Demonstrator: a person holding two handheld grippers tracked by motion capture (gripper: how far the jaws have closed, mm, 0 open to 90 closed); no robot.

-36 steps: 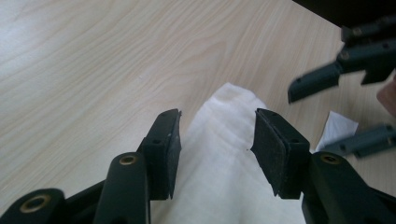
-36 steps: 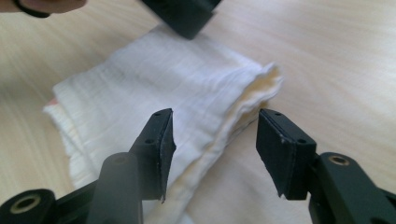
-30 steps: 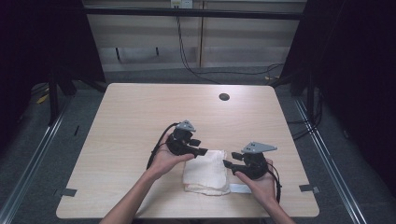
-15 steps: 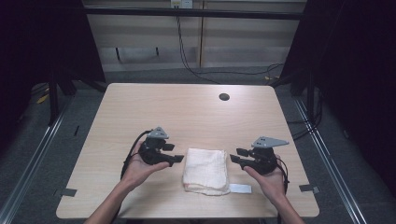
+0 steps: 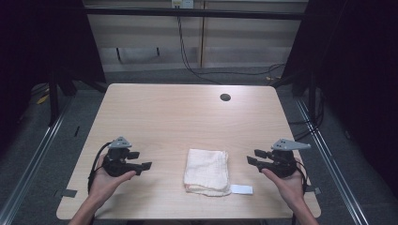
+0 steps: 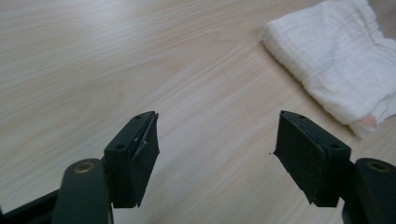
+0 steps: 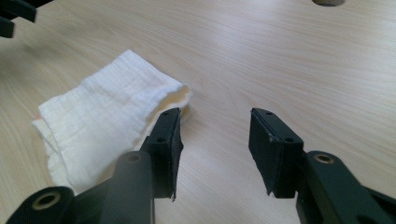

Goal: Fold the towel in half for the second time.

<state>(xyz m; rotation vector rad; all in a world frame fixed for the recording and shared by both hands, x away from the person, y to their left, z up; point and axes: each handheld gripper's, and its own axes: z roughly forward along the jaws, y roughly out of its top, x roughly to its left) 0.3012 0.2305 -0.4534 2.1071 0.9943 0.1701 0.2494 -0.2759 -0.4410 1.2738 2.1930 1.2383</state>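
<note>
A folded white cloth [image 5: 207, 171] lies flat on the wooden table [image 5: 187, 117] near its front edge, between my two hands. My left gripper [image 5: 145, 165] rests off to the cloth's left, open and empty. In the left gripper view [image 6: 217, 154] its jaws stand wide apart over bare wood, with the cloth [image 6: 336, 60] at the upper right. My right gripper [image 5: 251, 159] sits to the cloth's right, open with nothing between its jaws. In the right gripper view [image 7: 215, 144] the cloth [image 7: 102, 121] lies just beyond the left jaw, not touching it.
A small white label [image 5: 241, 189] lies on the table by the cloth's front right corner. A round dark hole [image 5: 225, 97] sits in the tabletop at the back right. Dark curtains and metal rails flank the table.
Both grippers have let go of the cloth and drawn away sideways, the left one leftward and the right one rightward. The cloth now lies folded and free between them.
</note>
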